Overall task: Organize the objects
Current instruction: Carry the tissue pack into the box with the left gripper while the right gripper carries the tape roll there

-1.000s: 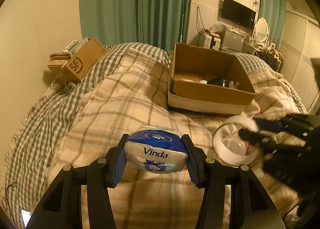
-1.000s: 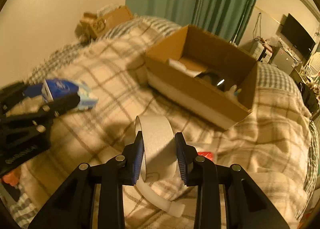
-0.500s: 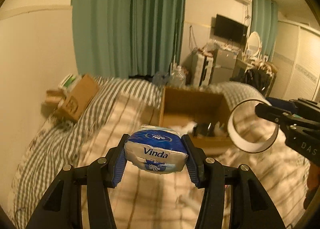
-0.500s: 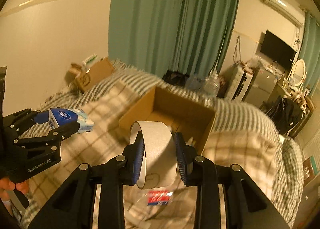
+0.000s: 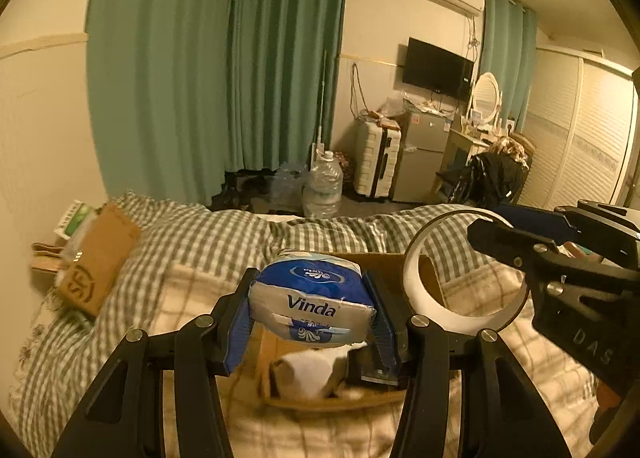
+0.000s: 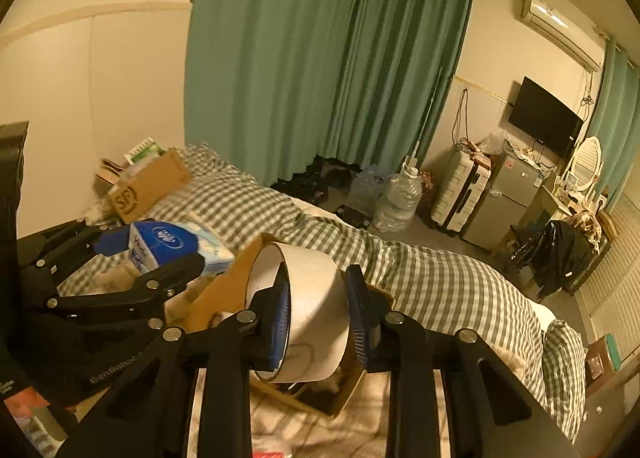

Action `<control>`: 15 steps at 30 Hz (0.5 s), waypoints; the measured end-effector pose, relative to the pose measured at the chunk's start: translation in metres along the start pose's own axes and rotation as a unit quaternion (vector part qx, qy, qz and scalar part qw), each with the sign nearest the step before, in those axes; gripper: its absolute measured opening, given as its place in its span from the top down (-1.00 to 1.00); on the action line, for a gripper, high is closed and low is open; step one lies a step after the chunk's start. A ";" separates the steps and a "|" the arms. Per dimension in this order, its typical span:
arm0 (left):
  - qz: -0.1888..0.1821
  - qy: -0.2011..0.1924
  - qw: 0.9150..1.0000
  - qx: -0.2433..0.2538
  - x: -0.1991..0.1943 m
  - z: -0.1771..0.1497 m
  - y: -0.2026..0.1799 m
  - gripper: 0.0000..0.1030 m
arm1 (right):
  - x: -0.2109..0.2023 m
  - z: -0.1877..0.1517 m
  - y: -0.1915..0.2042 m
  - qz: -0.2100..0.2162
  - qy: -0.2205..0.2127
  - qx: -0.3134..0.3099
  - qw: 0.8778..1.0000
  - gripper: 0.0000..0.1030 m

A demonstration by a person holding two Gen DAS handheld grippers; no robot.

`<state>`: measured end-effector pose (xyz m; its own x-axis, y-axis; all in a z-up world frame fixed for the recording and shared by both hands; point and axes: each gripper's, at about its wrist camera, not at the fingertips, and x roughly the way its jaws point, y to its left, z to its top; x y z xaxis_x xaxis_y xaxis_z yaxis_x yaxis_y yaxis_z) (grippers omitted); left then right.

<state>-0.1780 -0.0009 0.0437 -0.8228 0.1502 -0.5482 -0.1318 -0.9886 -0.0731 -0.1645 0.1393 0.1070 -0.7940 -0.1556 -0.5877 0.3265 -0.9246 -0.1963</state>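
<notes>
My left gripper (image 5: 310, 316) is shut on a blue and white Vinda tissue pack (image 5: 312, 300) and holds it in the air above the open cardboard box (image 5: 280, 386) on the bed. My right gripper (image 6: 318, 320) is shut on a wide white tape roll (image 6: 308, 310), also raised over the box (image 6: 224, 290). The roll shows at the right of the left wrist view (image 5: 444, 310), held by the right gripper (image 5: 520, 242). The tissue pack (image 6: 172, 246) and left gripper (image 6: 152, 258) show at the left of the right wrist view. White items lie inside the box.
The bed has a plaid blanket (image 5: 192, 294) and checked cover (image 6: 432, 278). A second cardboard box (image 5: 100, 258) with items lies at the bed's far left. Water bottles (image 5: 322, 194), a suitcase (image 5: 378, 162), a small fridge and a dresser stand beyond the bed.
Both grippers have risen from the bed and moved forward over the cardboard box, each still holding its object. The box now sits directly below the fingers.
</notes>
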 end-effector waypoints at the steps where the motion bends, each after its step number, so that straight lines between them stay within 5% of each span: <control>1: -0.001 0.005 1.000 0.000 0.011 -0.002 -0.001 -0.03 | 0.012 0.000 -0.003 -0.001 0.005 0.000 1.000 0.50; 10: -0.001 0.061 0.998 0.012 0.096 -0.033 -0.005 -0.03 | 0.102 -0.023 -0.035 0.001 0.058 0.030 0.998 0.50; 15: -0.010 0.067 0.998 0.015 0.110 -0.040 -0.011 -0.07 | 0.127 -0.039 -0.045 0.012 0.072 0.048 0.996 0.49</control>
<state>-0.2450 0.0257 -0.0493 -0.7383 0.1645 -0.6541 -0.1647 -0.9844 -0.0616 -0.2595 0.1747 0.0103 -0.7024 -0.1328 -0.6993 0.2887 -0.9512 -0.1093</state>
